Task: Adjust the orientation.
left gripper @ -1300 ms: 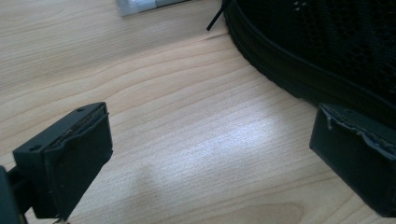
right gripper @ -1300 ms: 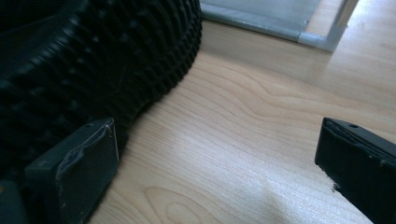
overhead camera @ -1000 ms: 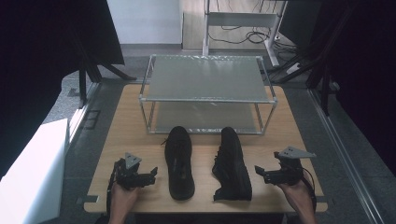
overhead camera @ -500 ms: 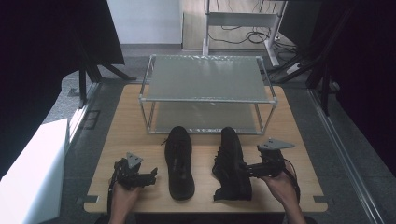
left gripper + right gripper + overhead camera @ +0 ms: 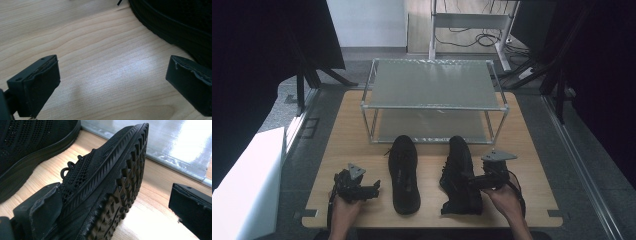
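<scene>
Shoes sit before the rack [image 5: 434, 100]. Right claw [image 5: 472, 181] gapes around the tipped shoe [image 5: 459, 175]; close squarely on sole and upper. Left claw [image 5: 371, 190] gapes, empty.

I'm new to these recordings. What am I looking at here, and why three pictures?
A person sits at a wooden table holding a hand-held two-jaw gripper in each hand. One camera looks down from above; the other two ride on the grippers, looking along their black jaws. On the table stand a two-tier shelf and two black shoes. The left gripper is open over bare wood beside the left shoe. The right gripper is open around the right shoe, which is tipped on its side, sole showing; it isn't closed yet.
</scene>
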A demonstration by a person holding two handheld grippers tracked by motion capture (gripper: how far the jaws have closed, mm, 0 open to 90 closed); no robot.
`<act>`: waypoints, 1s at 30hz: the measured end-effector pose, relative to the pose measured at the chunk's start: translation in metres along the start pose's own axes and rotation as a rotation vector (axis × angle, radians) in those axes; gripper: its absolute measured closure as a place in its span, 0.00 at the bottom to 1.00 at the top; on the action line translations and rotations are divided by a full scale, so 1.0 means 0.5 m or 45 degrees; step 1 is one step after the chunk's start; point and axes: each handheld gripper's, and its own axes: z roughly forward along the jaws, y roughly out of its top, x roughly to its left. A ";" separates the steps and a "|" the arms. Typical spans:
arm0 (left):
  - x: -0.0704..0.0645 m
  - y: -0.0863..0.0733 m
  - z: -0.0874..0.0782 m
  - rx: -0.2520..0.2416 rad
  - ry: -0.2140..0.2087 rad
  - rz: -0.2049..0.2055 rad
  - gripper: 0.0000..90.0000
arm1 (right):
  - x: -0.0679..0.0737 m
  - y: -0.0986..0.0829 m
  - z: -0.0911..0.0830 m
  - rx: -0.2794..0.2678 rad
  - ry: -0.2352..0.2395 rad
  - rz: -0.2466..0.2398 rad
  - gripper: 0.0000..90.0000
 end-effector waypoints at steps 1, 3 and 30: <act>0.000 0.000 0.000 0.001 0.001 -0.001 0.00 | -0.003 -0.001 -0.002 -0.004 -0.003 0.008 0.00; 0.001 0.000 0.000 0.002 0.002 -0.001 0.00 | -0.005 -0.002 -0.004 -0.009 -0.005 0.015 0.00; -0.002 0.000 0.005 0.038 0.011 0.020 0.00 | -0.115 -0.060 -0.090 -0.091 -0.108 0.232 0.03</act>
